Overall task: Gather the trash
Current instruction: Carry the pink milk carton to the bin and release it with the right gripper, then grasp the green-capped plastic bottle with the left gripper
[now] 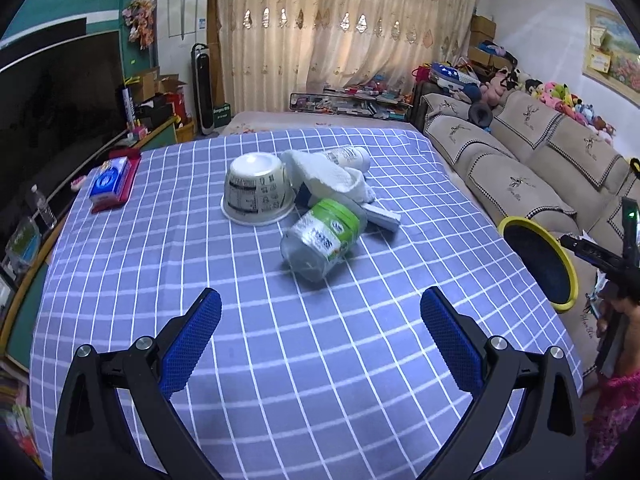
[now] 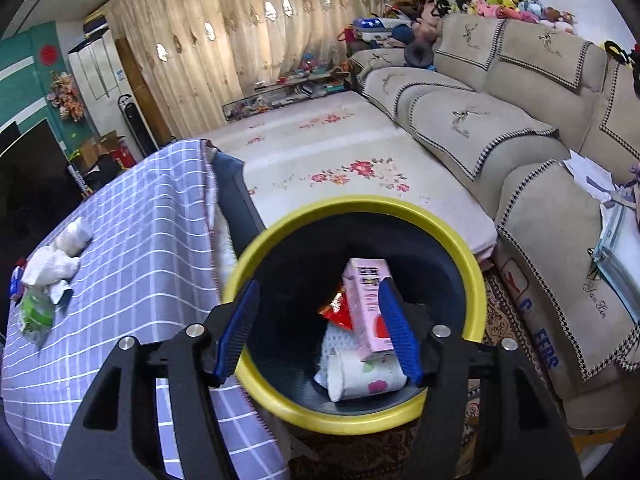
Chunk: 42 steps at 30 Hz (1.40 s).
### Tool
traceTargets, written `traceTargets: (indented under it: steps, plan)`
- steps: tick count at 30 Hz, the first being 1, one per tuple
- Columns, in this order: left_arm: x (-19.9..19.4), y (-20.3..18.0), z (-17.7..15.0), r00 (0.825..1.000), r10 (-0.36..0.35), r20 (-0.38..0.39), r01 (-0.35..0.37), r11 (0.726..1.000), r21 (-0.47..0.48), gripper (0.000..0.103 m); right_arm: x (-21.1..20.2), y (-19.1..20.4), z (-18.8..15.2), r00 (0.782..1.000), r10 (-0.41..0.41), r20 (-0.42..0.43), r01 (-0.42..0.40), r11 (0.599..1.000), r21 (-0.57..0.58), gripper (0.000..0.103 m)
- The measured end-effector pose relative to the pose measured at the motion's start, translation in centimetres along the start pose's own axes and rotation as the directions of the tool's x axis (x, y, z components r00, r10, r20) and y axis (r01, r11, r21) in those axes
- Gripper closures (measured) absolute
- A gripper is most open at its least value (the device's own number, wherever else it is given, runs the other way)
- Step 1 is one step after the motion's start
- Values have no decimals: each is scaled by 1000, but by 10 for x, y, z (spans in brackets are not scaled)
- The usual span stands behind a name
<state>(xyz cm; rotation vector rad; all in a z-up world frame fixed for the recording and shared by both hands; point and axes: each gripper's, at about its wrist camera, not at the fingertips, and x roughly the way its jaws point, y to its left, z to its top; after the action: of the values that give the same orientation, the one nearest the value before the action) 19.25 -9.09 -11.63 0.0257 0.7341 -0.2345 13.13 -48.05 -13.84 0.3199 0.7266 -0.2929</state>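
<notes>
On the blue checked tablecloth (image 1: 320,360) lie an upturned white paper bowl (image 1: 258,190), a clear jar with a green lid (image 1: 322,234) on its side, a crumpled white tissue (image 1: 332,178), a white bottle (image 1: 346,156) and a small grey box (image 1: 382,218). My left gripper (image 1: 320,316) is open and empty above the cloth, short of the jar. My right gripper (image 2: 318,312) is open above the yellow-rimmed dark bin (image 2: 276,232). A pink carton (image 2: 368,308) lies in the bin against the right finger, over a red wrapper (image 2: 336,312) and a paper cup (image 2: 364,376). The bin (image 1: 538,264) shows right of the table.
A red tray with a blue-white pack (image 1: 110,184) sits at the table's far left. A beige sofa (image 2: 500,140) runs along the right, a floral mat (image 2: 340,160) beyond the bin. A TV (image 1: 52,108) stands left. The jar and tissue show at the left in the right wrist view (image 2: 40,280).
</notes>
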Motion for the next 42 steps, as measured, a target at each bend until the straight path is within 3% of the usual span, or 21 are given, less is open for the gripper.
traceTargets:
  steps: [10, 27, 35, 42]
  plan:
    - [56, 2, 32, 998, -27, -62, 34, 993, 109, 5, -4, 15, -5, 999, 41, -12, -41, 999, -15, 43]
    - [120, -12, 47, 990, -48, -135, 71, 983, 167, 6, 4, 34, -9, 996, 80, -44, -81, 996, -33, 43]
    - [133, -15, 47, 987, -17, -157, 47, 981, 189, 36, 5, 32, -10, 995, 84, -52, -85, 996, -23, 43]
    - [121, -12, 39, 986, -37, -160, 66, 981, 182, 46, 5, 34, -12, 994, 95, -51, -97, 995, -21, 43]
